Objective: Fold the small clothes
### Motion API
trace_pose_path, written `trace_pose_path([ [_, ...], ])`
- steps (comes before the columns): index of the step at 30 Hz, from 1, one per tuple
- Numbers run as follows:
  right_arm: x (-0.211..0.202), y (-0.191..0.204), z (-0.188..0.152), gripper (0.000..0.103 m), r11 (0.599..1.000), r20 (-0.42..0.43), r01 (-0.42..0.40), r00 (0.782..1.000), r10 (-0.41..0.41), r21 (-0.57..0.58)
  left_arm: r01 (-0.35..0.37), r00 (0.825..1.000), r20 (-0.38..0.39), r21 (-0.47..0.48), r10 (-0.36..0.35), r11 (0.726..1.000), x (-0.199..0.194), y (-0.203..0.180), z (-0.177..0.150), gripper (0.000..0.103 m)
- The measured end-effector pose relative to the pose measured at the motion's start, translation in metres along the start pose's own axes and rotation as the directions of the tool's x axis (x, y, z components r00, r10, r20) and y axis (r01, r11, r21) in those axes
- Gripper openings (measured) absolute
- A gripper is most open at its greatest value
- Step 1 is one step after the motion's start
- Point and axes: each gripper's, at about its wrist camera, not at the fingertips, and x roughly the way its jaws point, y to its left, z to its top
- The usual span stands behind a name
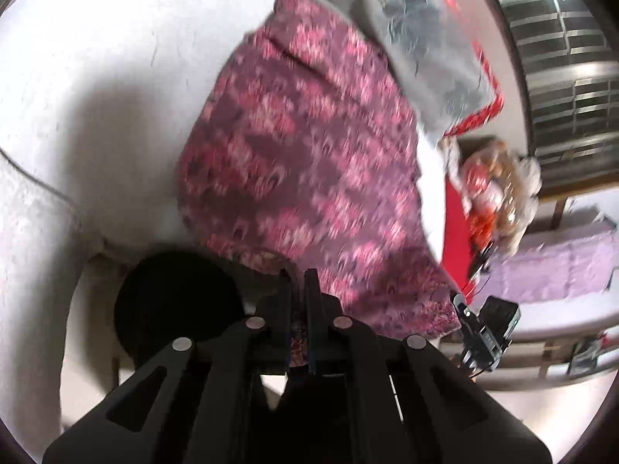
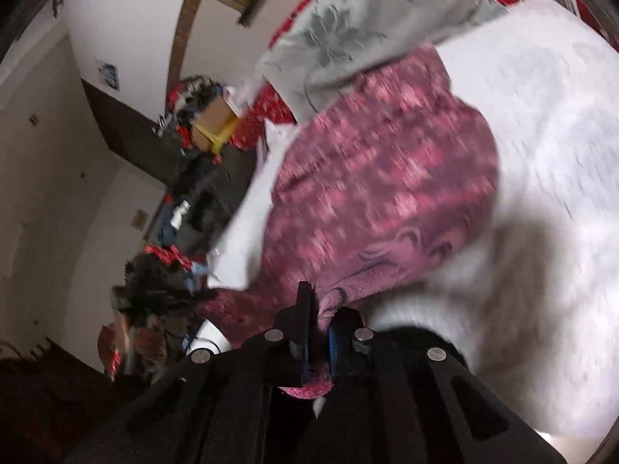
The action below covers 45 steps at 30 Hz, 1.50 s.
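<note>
Though blurred, both jaws pinch the garment (image 1: 309,162).

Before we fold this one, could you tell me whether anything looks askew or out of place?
Nothing looks damaged. The maroon pink-patterned garment lies partly tucked under the grey floral pillow on the white bedsheet, so its far edge may snag there.

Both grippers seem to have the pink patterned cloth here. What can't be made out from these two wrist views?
- Pink patterned cloth: motion blur smears its print in both views, so garment type is unclear.
- Its near hem: hidden behind the left gripper and the right gripper.
- Its far edge: covered by a grey floral cloth.
- Clutter beside the bed, right wrist view: blurred and small.
</note>
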Motion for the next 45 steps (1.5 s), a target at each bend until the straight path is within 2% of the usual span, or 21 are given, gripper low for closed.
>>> trace_pose_path([
  [6, 0.014, 0.000, 0.048, 0.006, 0.999, 0.089, -0.030, 0.996, 0.027, 0.036, 0.044, 0.994, 0.098, -0.036, -0.040, 0.998, -0.008, 0.001, 0.046, 0.003],
  [12, 0.041, -0.016, 0.100, 0.006, 0.996, 0.146, 0.006, 0.989, -0.019, 0.085, 0.069, 0.981, 0.189, -0.084, -0.052, 0.994, -0.005, 0.002, 0.112, 0.003],
  [21, 0.085, -0.062, 0.175, 0.006, 0.976, 0.241, -0.002, 0.969, -0.052, 0.217, 0.060, 0.967, 0.252, -0.122, -0.028, 0.991, 0.030, -0.007, 0.224, 0.003],
  [26, 0.110, -0.090, 0.219, 0.006, 0.956, 0.291, -0.007, 0.953, -0.083, 0.295, 0.033, 0.957, 0.290, -0.157, 0.014, 0.987, 0.060, -0.012, 0.286, 0.003],
  [28, 0.121, -0.103, 0.233, 0.008, 0.941, 0.312, -0.018, 0.945, -0.094, 0.337, 0.010, 0.959, 0.281, -0.187, 0.044, 0.982, 0.077, -0.009, 0.304, 0.003],
  [30, 0.135, -0.122, 0.242, 0.012, 0.910, 0.298, -0.014, 0.947, -0.120, 0.413, -0.046, 0.965, 0.243, -0.210, 0.098, 0.977, 0.094, -0.005, 0.315, 0.004],
  [32, 0.150, -0.140, 0.247, 0.012, 0.868, 0.232, 0.029, 0.959, -0.164, 0.495, -0.078, 0.975, 0.187, -0.229, 0.122, 0.970, 0.110, 0.002, 0.321, 0.004],
  [34, 0.158, -0.145, 0.253, 0.013, 0.855, 0.202, 0.019, 0.969, -0.144, 0.518, -0.042, 0.980, 0.180, -0.234, 0.086, 0.971, 0.110, 0.005, 0.324, 0.004],
  [36, 0.152, -0.137, 0.264, 0.019, 0.875, 0.231, -0.006, 0.965, -0.121, 0.483, 0.012, 0.978, 0.203, -0.247, 0.039, 0.969, 0.101, 0.009, 0.328, 0.004],
  [38, 0.137, -0.133, 0.274, 0.042, 0.885, 0.321, -0.043, 0.939, -0.122, 0.463, 0.073, 0.978, 0.207, -0.285, -0.013, 0.956, 0.096, 0.017, 0.332, 0.004],
  [39, 0.124, -0.135, 0.277, 0.047, 0.878, 0.389, -0.066, 0.910, -0.142, 0.474, 0.095, 0.978, 0.205, -0.306, -0.032, 0.947, 0.094, 0.021, 0.333, 0.004],
  [41, 0.108, -0.142, 0.278, 0.050, 0.861, 0.438, -0.076, 0.881, -0.177, 0.502, 0.083, 0.967, 0.253, -0.308, -0.002, 0.948, 0.082, 0.027, 0.333, 0.006],
  [42, 0.102, -0.146, 0.278, 0.050, 0.857, 0.426, -0.059, 0.884, -0.194, 0.512, 0.079, 0.962, 0.273, -0.297, 0.005, 0.952, 0.076, 0.026, 0.333, 0.008],
  [43, 0.100, -0.146, 0.278, 0.050, 0.861, 0.399, -0.024, 0.892, -0.211, 0.508, 0.089, 0.958, 0.288, -0.284, -0.003, 0.955, 0.069, 0.028, 0.333, 0.015],
  [45, 0.104, -0.140, 0.274, 0.050, 0.881, 0.312, 0.116, 0.907, -0.282, 0.459, 0.076, 0.957, 0.289, -0.272, 0.006, 0.959, 0.064, 0.029, 0.331, 0.024],
])
